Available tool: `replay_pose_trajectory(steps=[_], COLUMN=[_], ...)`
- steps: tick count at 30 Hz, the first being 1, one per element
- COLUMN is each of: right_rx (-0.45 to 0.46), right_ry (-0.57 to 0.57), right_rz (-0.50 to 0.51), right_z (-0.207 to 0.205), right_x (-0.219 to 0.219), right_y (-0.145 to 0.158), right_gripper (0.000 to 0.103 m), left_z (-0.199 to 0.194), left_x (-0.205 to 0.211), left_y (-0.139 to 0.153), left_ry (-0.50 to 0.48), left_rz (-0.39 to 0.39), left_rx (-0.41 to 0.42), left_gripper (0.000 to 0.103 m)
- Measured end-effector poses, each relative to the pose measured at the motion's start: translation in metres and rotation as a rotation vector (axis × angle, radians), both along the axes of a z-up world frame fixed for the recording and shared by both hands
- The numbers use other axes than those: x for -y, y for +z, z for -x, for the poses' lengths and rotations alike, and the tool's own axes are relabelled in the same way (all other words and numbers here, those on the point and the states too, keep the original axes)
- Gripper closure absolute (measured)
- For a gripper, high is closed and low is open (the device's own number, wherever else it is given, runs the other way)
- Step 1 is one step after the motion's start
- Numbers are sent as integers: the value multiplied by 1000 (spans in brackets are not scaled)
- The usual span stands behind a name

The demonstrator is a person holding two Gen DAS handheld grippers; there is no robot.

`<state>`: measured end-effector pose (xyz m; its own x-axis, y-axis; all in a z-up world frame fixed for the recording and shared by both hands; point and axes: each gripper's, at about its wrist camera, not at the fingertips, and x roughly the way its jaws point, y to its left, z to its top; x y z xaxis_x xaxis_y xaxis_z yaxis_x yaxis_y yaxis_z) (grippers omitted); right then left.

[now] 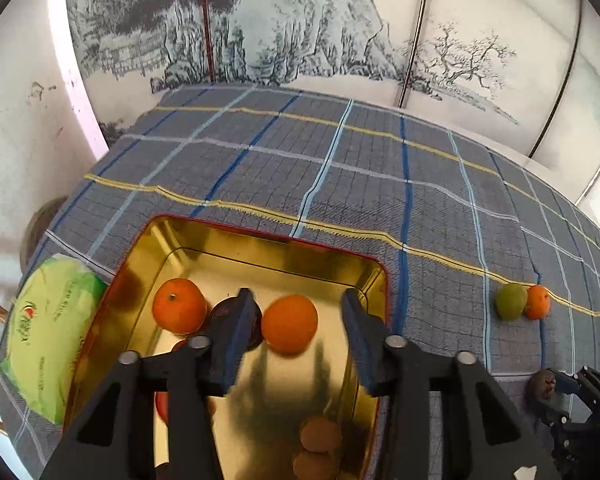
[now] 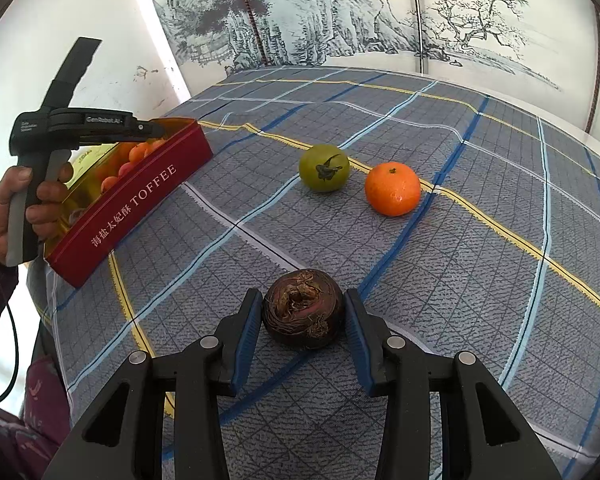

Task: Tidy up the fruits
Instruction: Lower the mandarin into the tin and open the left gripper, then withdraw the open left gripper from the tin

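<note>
The left tool (image 1: 296,320) hangs over the tin (image 1: 260,236), fingers spread and holding nothing. An orange (image 1: 289,323) lies on the gold floor between and just beyond its tips, a second orange (image 1: 179,306) sits off its left finger, a dark fruit (image 1: 224,312) is half hidden behind that finger, and two brown fruits (image 1: 320,434) lie nearer the wrist. If this tool drops lower, the spread fingers could knock the loose oranges about or strike the tin wall.

The right tool (image 2: 303,312) is open around a dark bulb (image 2: 303,308) on the surface, a pad close on either side; whether they touch it cannot be told. The bulb is round and rough-skinned, so an uneven squeeze may roll it out forward. Ahead of this tool a green fruit (image 2: 324,168) and a third orange (image 2: 393,189) wait on the cloth (image 2: 460,240), near each other and well apart from the tin.
</note>
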<state>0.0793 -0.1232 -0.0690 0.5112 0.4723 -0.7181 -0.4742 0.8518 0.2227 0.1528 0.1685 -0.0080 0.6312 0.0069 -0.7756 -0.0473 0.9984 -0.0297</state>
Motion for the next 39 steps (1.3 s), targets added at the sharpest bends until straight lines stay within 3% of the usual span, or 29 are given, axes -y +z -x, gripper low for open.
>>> replay_pose_trajectory(steps=[4, 8, 10, 15, 27, 39], right_rx=[0, 0, 1, 0, 8, 30], right_ry=[0, 0, 0, 0, -1, -3], right_rz=[0, 1, 1, 1, 22, 82], right_z=[0, 0, 0, 0, 1, 2], right_x=[0, 1, 0, 1, -2, -8], right_y=[0, 0, 0, 1, 0, 1], right_gripper=[61, 61, 61, 61, 61, 61], left_z=[33, 75, 94, 128, 160, 187], left_x=[2, 6, 10, 22, 32, 29], left_y=[14, 26, 28, 35, 43, 42], left_ry=[17, 34, 42, 50, 40, 80], left_rz=[28, 29, 3, -93, -115, -192], left_rx=[79, 167, 196, 250, 291, 333], left_gripper=[35, 27, 18, 18, 14, 7])
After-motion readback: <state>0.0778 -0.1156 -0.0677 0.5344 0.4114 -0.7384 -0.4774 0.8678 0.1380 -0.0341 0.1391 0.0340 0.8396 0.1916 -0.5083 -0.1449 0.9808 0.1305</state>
